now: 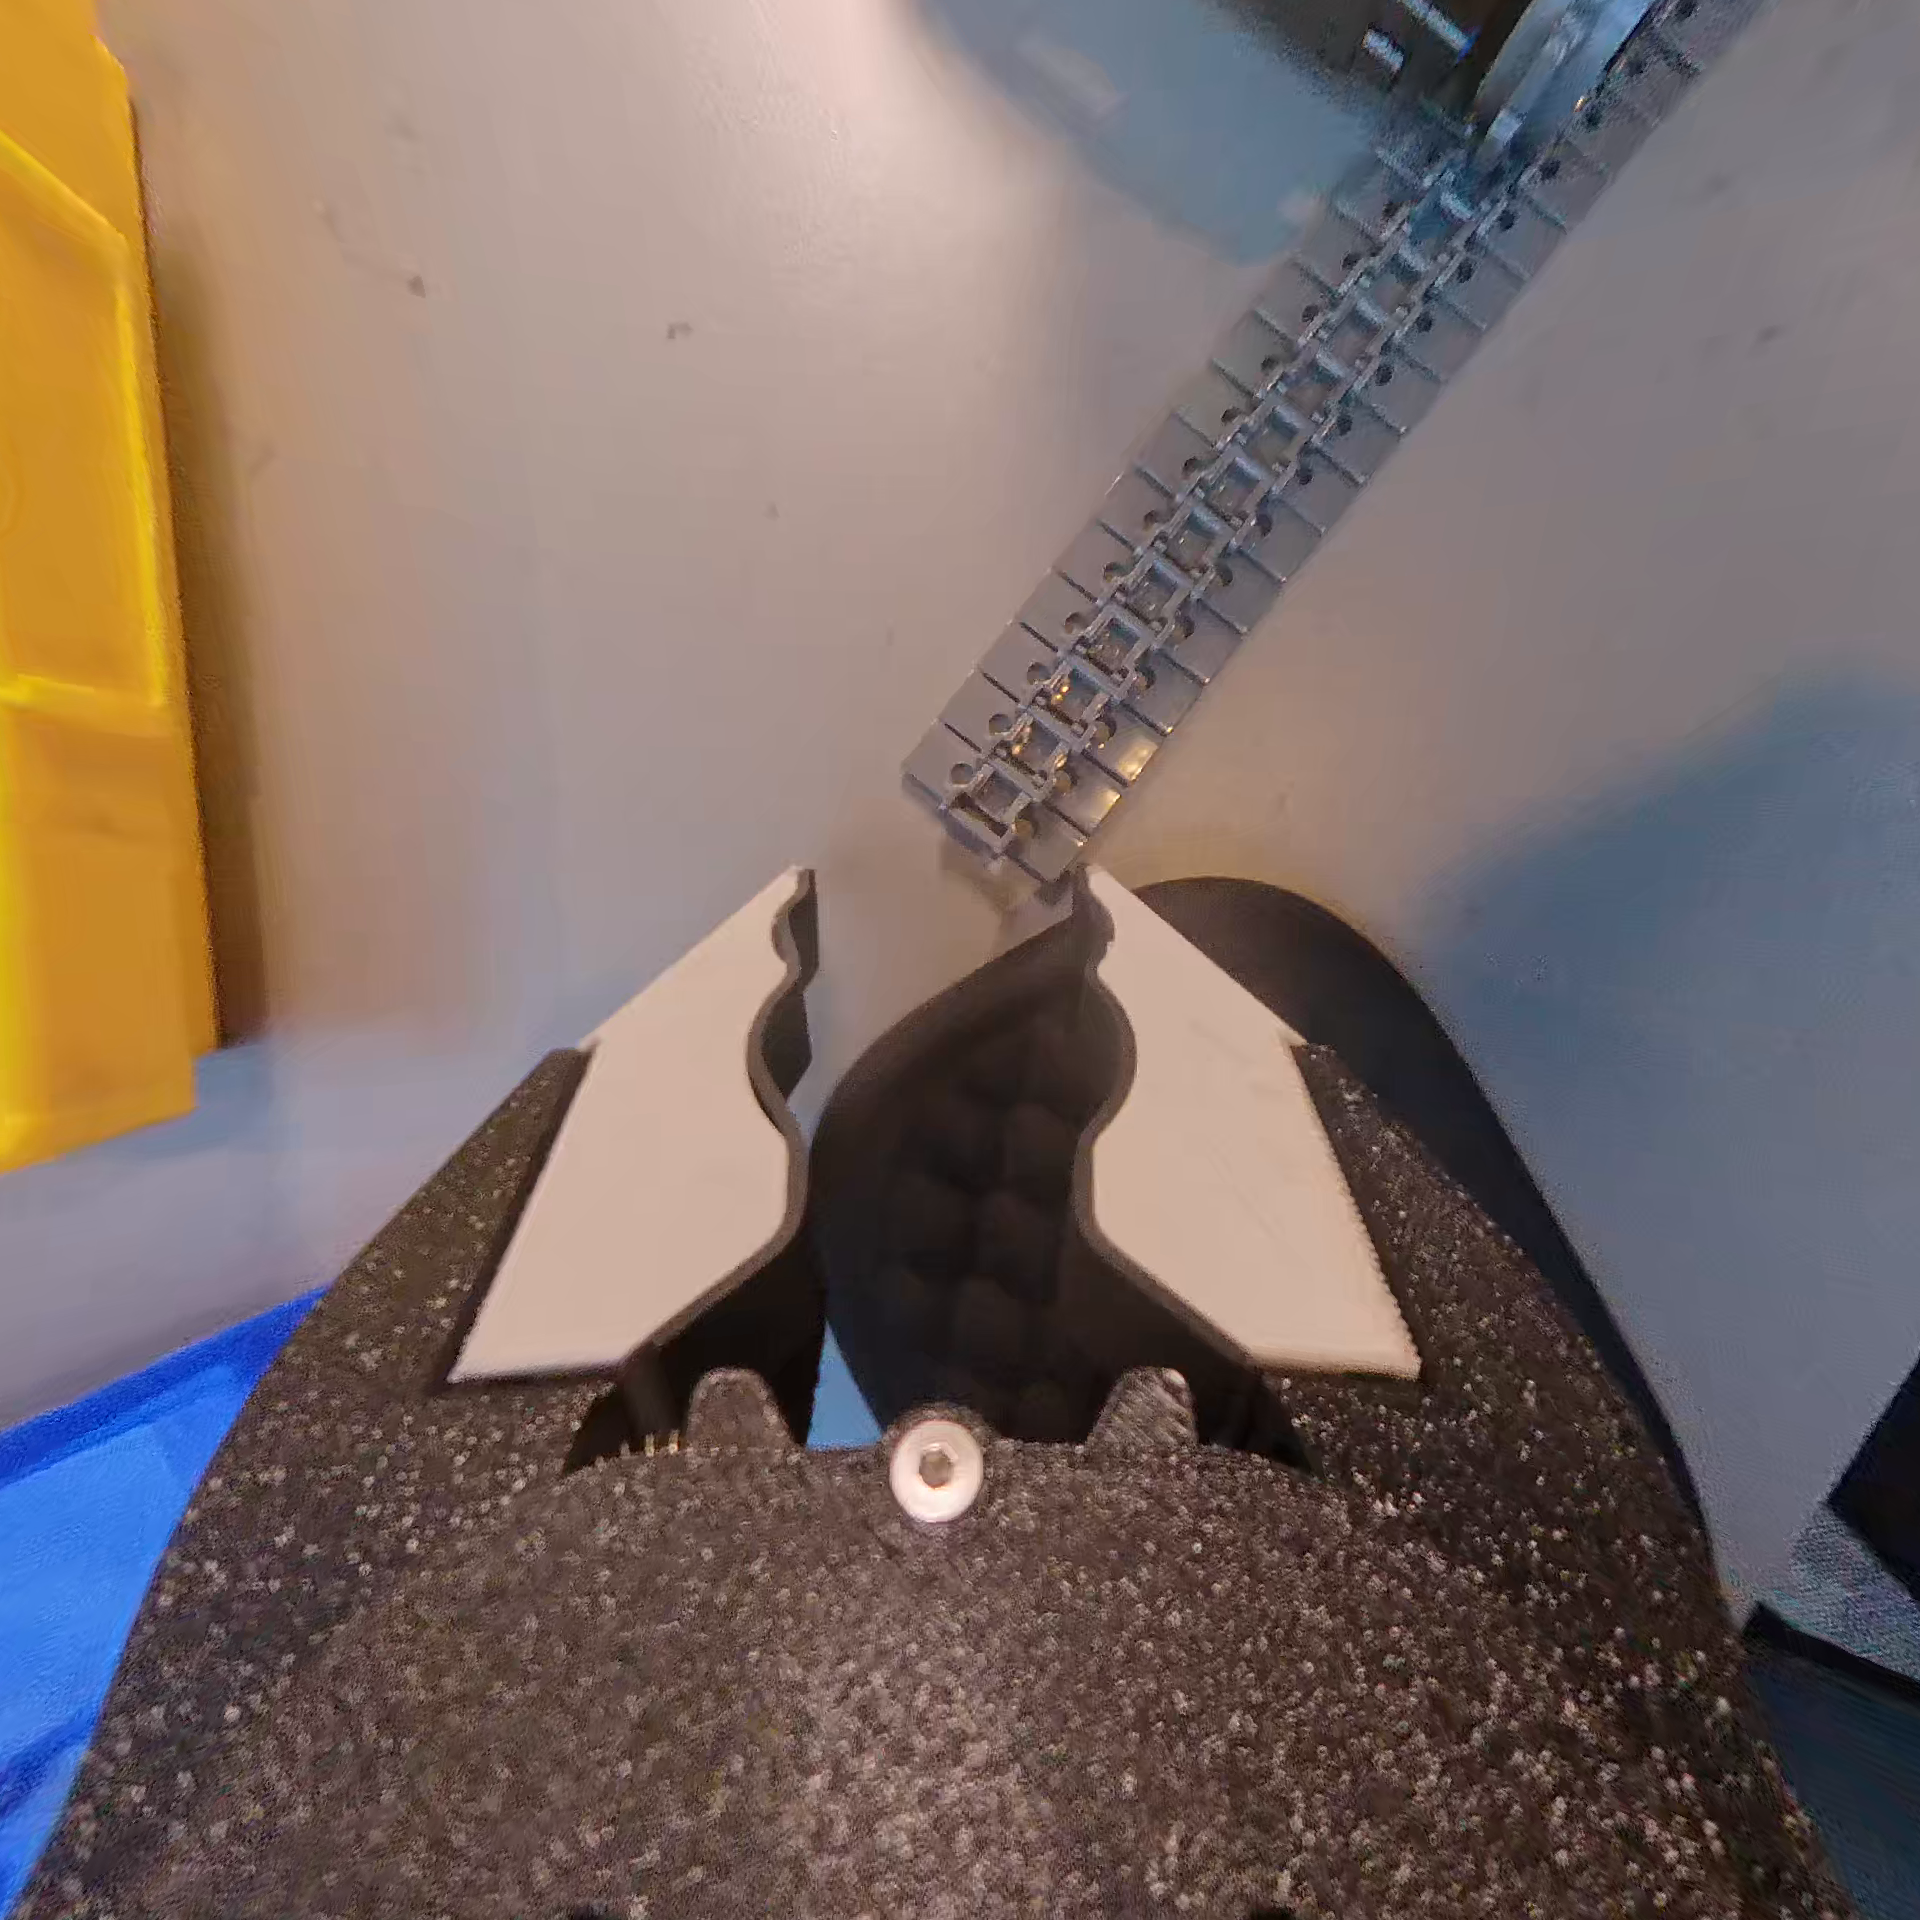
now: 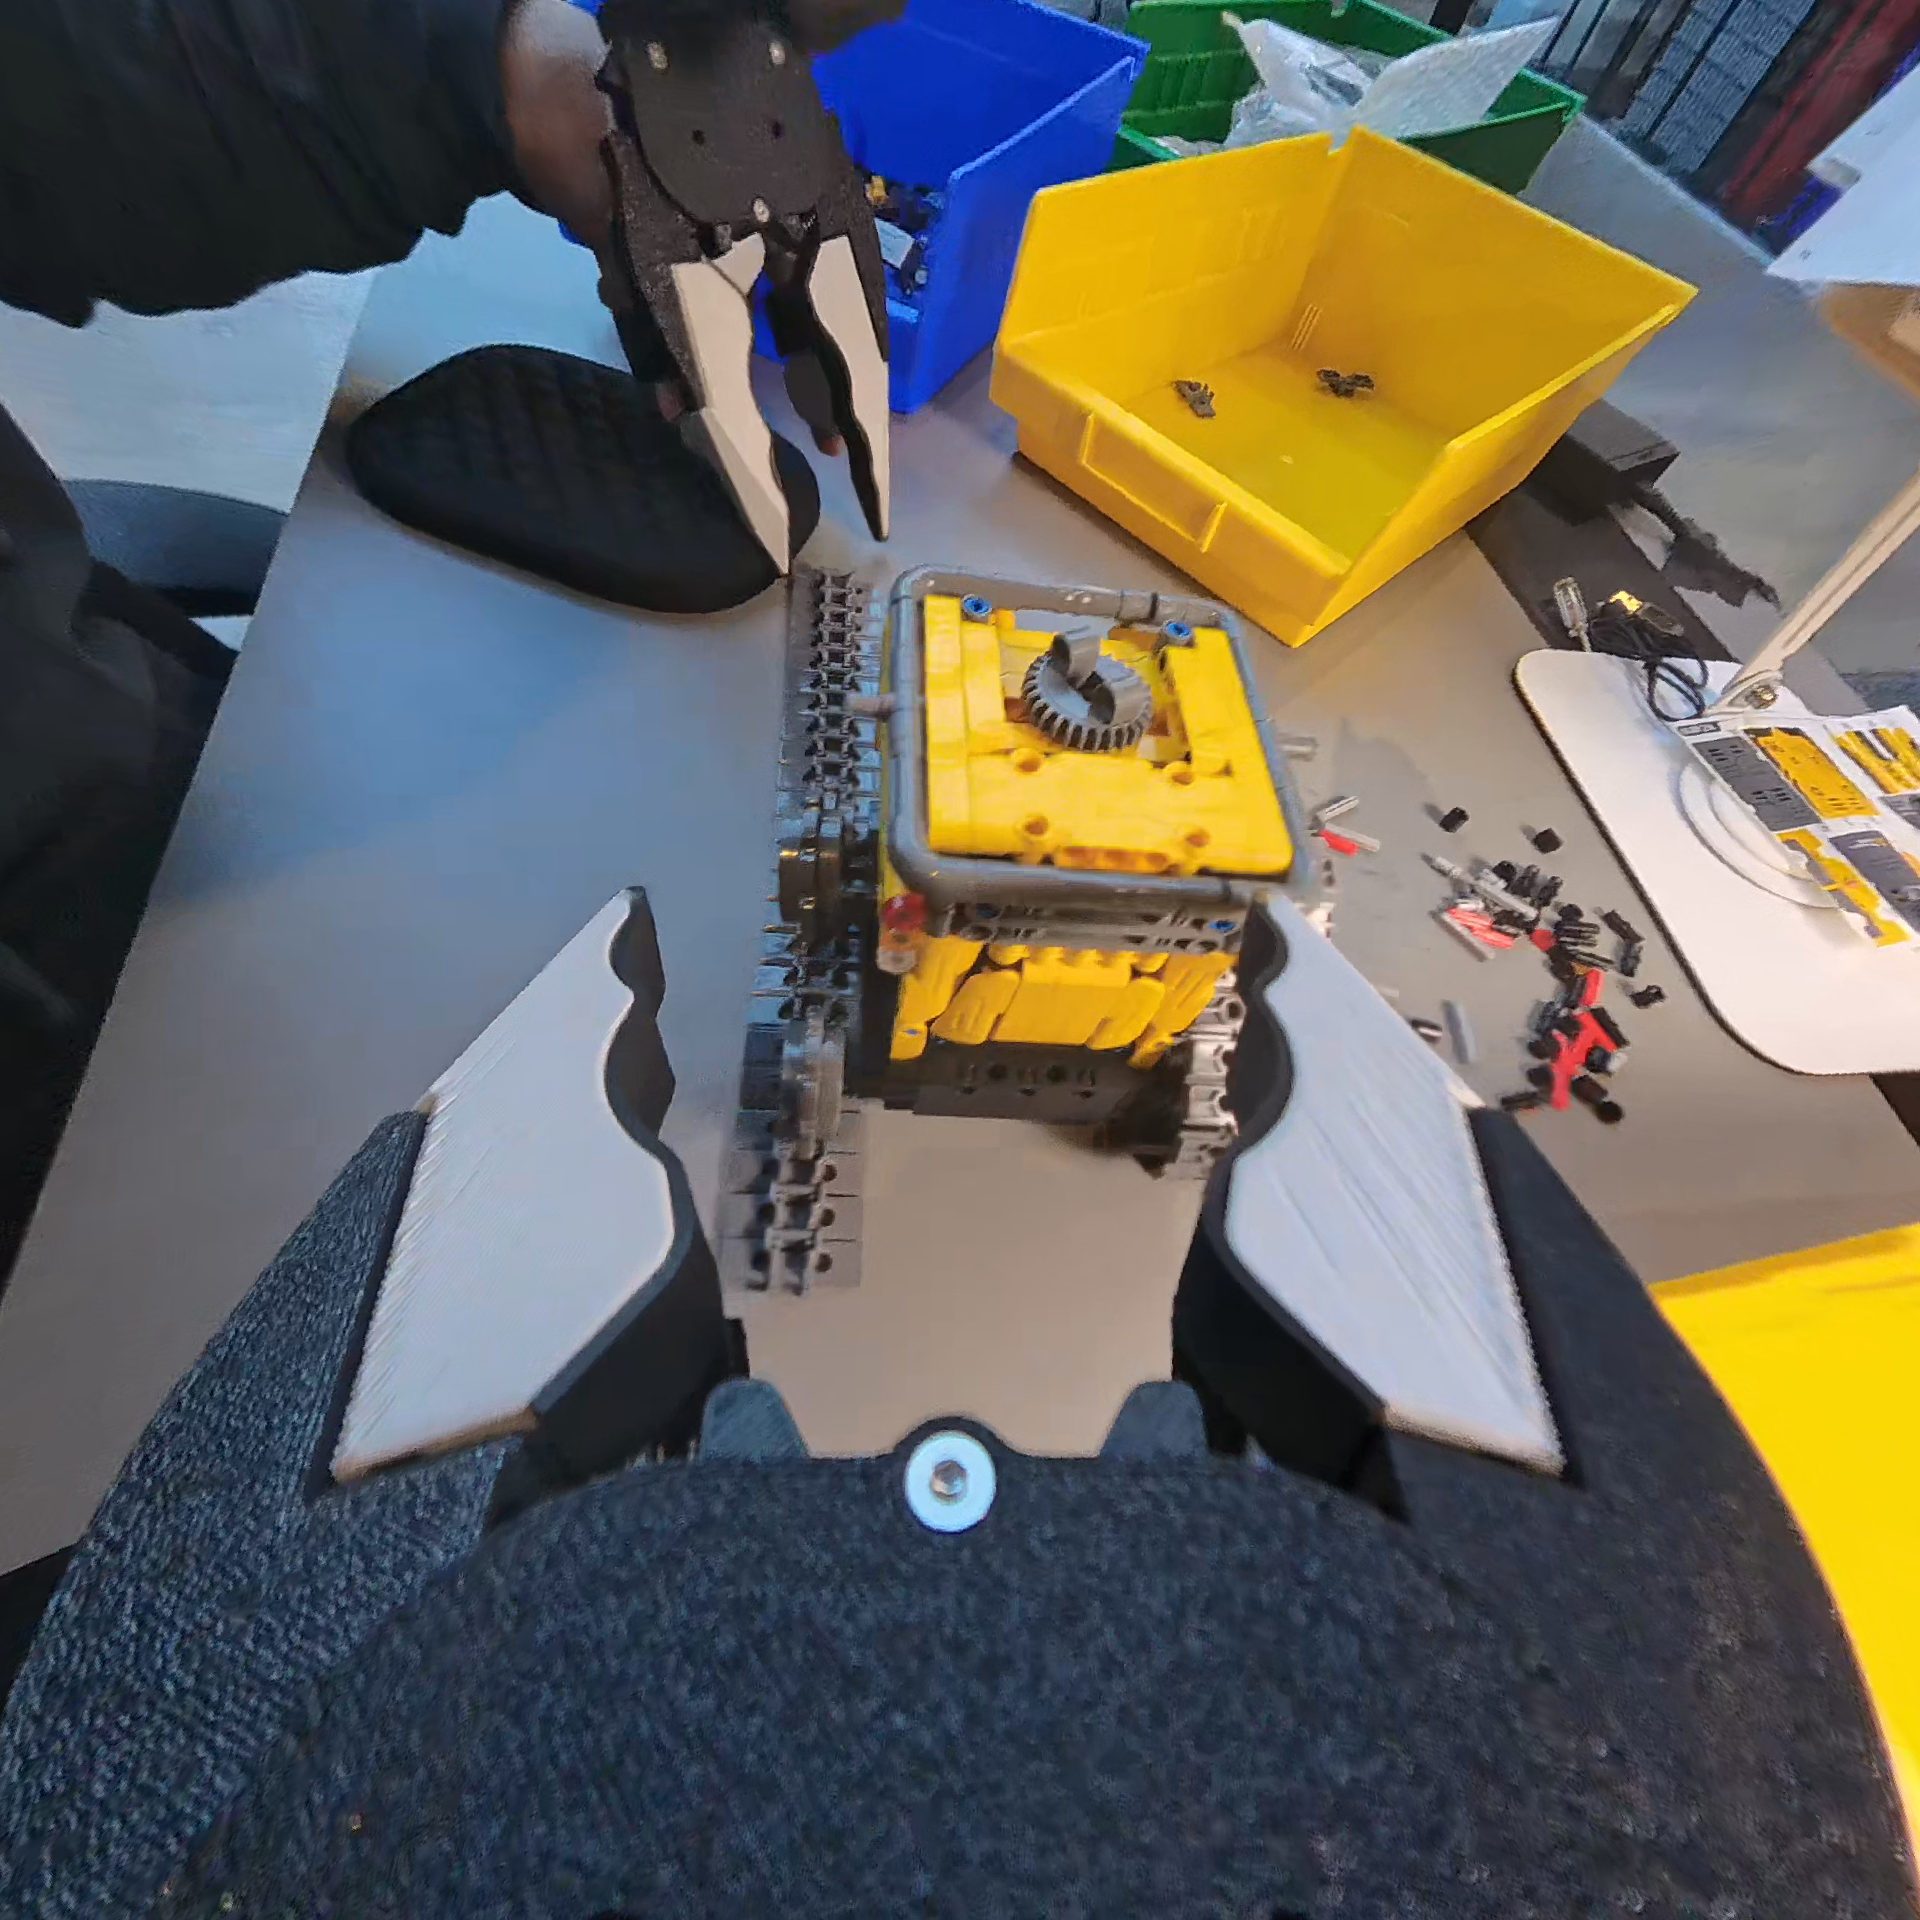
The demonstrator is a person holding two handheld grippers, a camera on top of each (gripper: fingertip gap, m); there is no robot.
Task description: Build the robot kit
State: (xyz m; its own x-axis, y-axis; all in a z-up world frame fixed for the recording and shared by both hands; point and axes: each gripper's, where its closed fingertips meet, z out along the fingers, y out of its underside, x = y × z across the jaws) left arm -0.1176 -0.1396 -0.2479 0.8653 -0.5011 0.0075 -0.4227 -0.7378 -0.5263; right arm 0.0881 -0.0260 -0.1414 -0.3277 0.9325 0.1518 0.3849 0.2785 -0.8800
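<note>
A yellow brick-built vehicle body point(image 2: 1081, 790) with a grey gear point(image 2: 1086, 701) on top stands on the grey table. A long grey track chain point(image 2: 821, 831) lies along its left side. My right gripper point(image 2: 951, 914) is open wide, with the rear of the model between its fingertips; the right finger point(image 2: 1340, 1060) is close to the model's rear corner. My left gripper point(image 1: 945, 894) is open with a narrow gap and empty. Its tips hover just short of the far end of the track chain point(image 1: 1195, 582). It also shows in the right wrist view point(image 2: 831, 545).
A black padded rest point(image 2: 561, 478) lies beside the left gripper. A yellow bin point(image 2: 1299, 416), a blue bin point(image 2: 977, 156) and a green bin point(image 2: 1351, 83) stand behind the model. Loose small parts point(image 2: 1538, 935) and a printed sheet point(image 2: 1818, 790) lie at the right. My hands' fingertips stand some 25 cm from each other. The long grey track chain point(image 2: 821, 831) lies some 6 cm from my right tips, 20 cm from my left tips.
</note>
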